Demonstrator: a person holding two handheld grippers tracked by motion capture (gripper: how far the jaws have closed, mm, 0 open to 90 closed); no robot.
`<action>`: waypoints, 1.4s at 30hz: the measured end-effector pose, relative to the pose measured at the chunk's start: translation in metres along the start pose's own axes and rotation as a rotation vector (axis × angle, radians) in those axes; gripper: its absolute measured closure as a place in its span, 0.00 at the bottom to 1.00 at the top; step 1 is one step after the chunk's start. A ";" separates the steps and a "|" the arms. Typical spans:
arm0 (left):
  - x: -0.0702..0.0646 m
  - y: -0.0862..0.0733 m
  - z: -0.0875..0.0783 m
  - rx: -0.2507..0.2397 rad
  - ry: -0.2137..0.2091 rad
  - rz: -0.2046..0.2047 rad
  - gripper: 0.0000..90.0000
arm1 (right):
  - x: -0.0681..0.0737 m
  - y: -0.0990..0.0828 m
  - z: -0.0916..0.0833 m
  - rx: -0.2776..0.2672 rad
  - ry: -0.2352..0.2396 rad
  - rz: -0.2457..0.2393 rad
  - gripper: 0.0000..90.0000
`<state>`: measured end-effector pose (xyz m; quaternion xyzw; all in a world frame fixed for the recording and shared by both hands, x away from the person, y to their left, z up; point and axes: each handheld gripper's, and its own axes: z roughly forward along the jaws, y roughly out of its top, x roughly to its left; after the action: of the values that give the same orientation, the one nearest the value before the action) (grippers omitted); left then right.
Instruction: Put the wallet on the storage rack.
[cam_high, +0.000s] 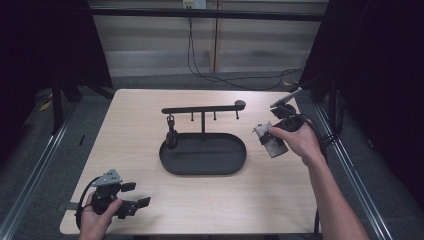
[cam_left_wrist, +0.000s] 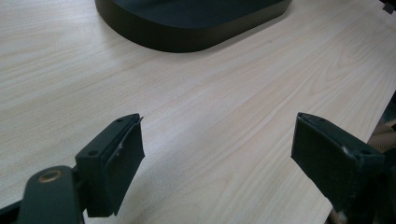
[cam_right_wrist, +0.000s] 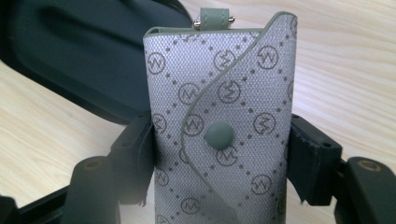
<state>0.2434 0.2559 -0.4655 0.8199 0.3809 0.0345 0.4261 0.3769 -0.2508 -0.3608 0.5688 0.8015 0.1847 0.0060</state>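
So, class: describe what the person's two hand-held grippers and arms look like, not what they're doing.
Both the left hand-held gripper and the right hand-held gripper are black, each with two blocky jaws faced with flat dark pads. A grey three-cornered plate tops the left one. Black cables trail from both. The forearms are bare, with no sleeves in view.

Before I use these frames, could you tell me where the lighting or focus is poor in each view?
High view: the table is lit but the side margins are nearly black, and the key pouch is small and soft. Left gripper view: the near fingers are slightly blurred, the wood grain sharp. Right gripper view: the pouch's snap is crisp, while the black tray behind it is out of focus.
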 end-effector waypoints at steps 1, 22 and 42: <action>0.000 0.000 0.000 0.001 0.000 -0.004 0.18 | 0.002 0.001 0.000 -0.004 0.006 -0.003 0.37; 0.000 0.001 -0.004 -0.040 0.002 -0.015 0.19 | 0.022 0.010 0.031 -0.125 0.138 0.047 0.37; -0.005 0.001 -0.004 -0.036 -0.028 0.018 0.19 | 0.041 0.010 0.071 -0.120 0.185 0.099 0.37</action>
<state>0.2386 0.2552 -0.4606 0.8160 0.3668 0.0335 0.4456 0.3871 -0.1903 -0.4163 0.5869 0.7569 0.2844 -0.0432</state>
